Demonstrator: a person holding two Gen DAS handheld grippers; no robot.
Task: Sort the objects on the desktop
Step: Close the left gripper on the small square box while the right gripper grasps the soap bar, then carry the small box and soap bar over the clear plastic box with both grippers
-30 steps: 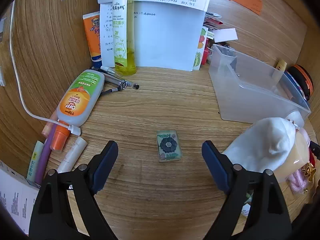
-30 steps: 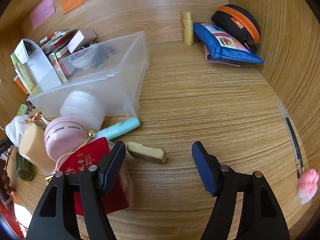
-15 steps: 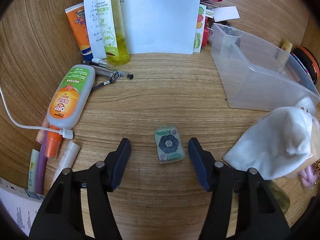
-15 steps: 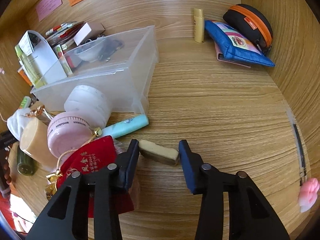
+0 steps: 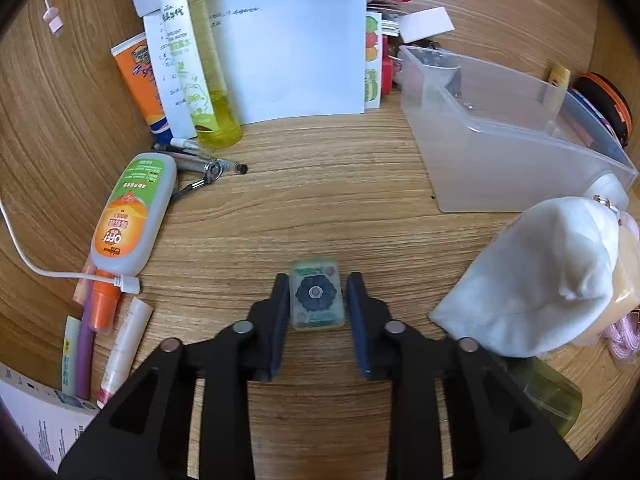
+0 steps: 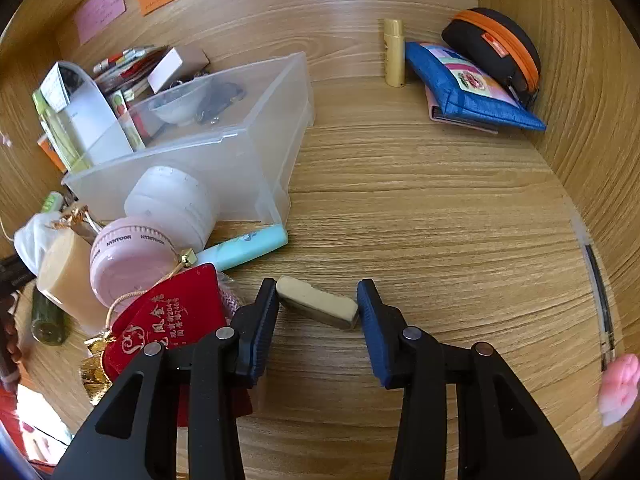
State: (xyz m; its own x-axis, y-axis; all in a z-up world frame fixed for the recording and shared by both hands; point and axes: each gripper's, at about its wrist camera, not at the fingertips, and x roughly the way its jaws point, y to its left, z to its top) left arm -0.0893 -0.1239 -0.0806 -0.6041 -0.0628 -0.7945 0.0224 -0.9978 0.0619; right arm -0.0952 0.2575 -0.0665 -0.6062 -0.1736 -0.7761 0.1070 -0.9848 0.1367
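Observation:
In the left wrist view, a small green translucent box with a dark flower [image 5: 317, 299] lies on the wooden desk. My left gripper [image 5: 318, 304] has closed in around it, with a blue pad on each side and small gaps left. In the right wrist view, a cream eraser-like block [image 6: 317, 302] lies slanted on the desk. My right gripper [image 6: 318, 306] brackets it, and its ends touch or nearly touch both pads. A clear plastic bin [image 5: 508, 148] stands at the right; it also shows in the right wrist view [image 6: 224, 148].
Left wrist view: OFF bottle [image 5: 130, 216], yellow spray bottle [image 5: 196, 68], pens [image 5: 208, 166], white cable [image 5: 60, 274], papers [image 5: 296, 48], white pouch [image 5: 536, 280]. Right wrist view: pink jar [image 6: 128, 262], white jar [image 6: 170, 204], red pouch [image 6: 176, 316], teal tube [image 6: 244, 248], blue pouch [image 6: 468, 88].
Both grippers moved forward and narrowed around their objects: the left around the green box, the right around the cream block. Neither object has lifted.

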